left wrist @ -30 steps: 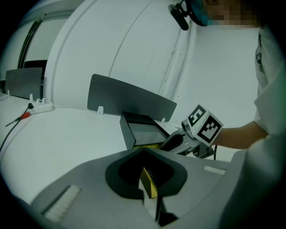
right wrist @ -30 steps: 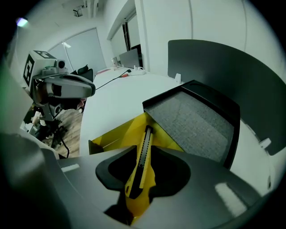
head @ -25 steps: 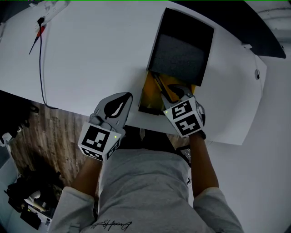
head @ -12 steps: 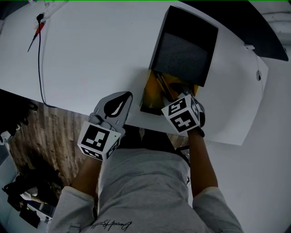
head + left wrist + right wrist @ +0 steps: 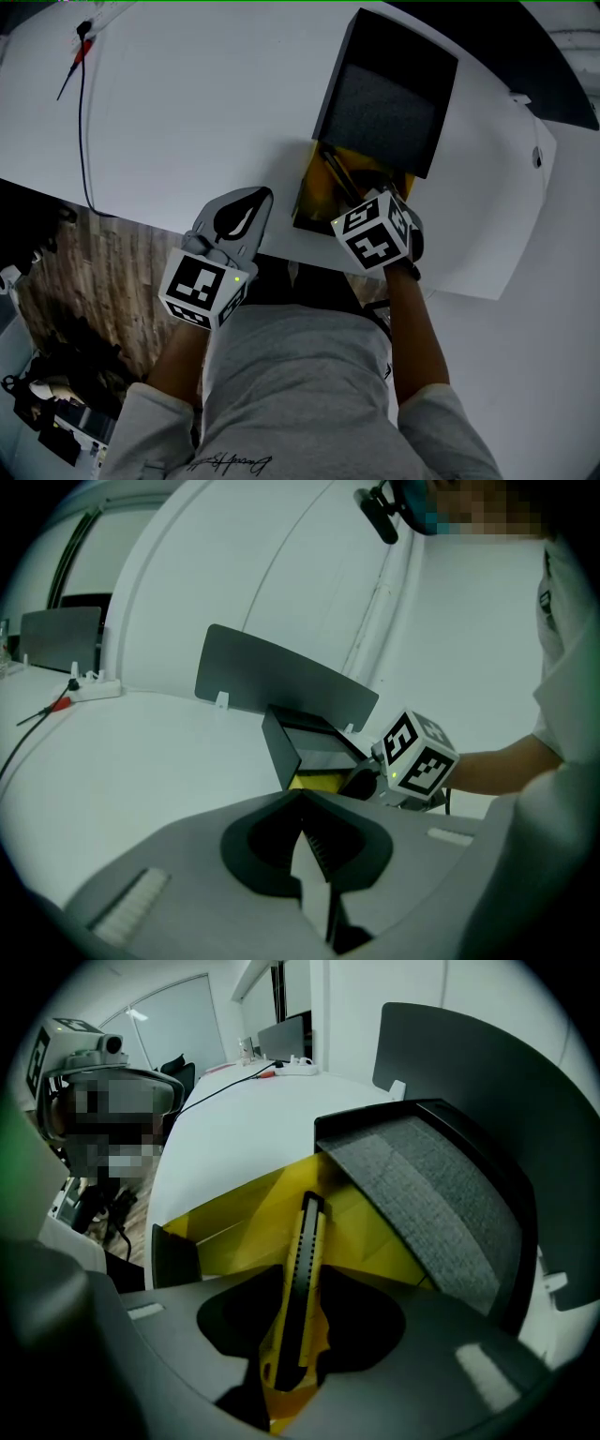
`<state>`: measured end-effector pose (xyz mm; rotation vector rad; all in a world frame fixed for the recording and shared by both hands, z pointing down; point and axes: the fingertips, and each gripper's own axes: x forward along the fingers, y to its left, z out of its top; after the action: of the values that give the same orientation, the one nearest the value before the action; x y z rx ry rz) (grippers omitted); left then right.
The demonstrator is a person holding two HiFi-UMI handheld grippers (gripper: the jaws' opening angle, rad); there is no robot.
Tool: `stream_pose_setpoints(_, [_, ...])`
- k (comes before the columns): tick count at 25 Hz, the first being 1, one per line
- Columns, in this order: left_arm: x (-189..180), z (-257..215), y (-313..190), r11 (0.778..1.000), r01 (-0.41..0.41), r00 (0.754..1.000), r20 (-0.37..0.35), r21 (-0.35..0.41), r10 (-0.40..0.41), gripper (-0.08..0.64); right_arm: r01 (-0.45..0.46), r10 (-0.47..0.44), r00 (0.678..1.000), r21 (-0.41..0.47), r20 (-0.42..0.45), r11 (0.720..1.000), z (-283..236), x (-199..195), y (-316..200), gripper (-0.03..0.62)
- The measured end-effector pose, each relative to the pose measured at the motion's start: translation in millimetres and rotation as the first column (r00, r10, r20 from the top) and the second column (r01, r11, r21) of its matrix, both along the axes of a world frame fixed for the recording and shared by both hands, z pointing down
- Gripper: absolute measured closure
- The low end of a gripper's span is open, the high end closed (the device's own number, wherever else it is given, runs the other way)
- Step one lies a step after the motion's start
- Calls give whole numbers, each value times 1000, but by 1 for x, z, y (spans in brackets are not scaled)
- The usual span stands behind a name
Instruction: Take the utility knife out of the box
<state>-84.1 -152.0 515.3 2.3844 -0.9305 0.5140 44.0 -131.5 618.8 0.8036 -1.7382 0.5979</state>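
An open box point(image 5: 309, 192) with a yellow inside lies near the white table's front edge, its black foam-lined lid point(image 5: 389, 94) tipped back. The yellow-and-black utility knife point(image 5: 302, 1269) lies lengthwise in the box, seen in the head view as a thin dark bar point(image 5: 335, 175). My right gripper point(image 5: 292, 1372) points steeply down into the box. Its jaws have just been closing, with the knife's rear end between them and gripped. My left gripper point(image 5: 246, 199) hangs over the table's front edge left of the box, shut on nothing.
A black cable with a red clip point(image 5: 80, 84) runs down the table's left part. A power strip point(image 5: 94, 686) lies at the far left. Behind the box a grey panel point(image 5: 281, 682) stands on the table. The table's front edge point(image 5: 141, 220) runs below the grippers.
The right gripper has sunk a little deeper into the box and tilted more steeply. The left gripper has stayed where it was.
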Motion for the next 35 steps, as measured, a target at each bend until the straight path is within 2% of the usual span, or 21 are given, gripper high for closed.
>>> stream_pose_setpoints(5, [-1,0,1,1000,3,1000,-3,-1,-3,558,-10,10,1000,6,8,1000,0,-1,1,460])
stream_pose_setpoints(24, [1,-6,4,1000,2,1000,0,8,-2,558,-21,20,999,21,33,1000,-7,1,4,462])
stream_pose_setpoints(35, [7,-16,9,1000,-5,1000,7,28,5,558,-27,24,998,62,60,998,-26,3,3,462])
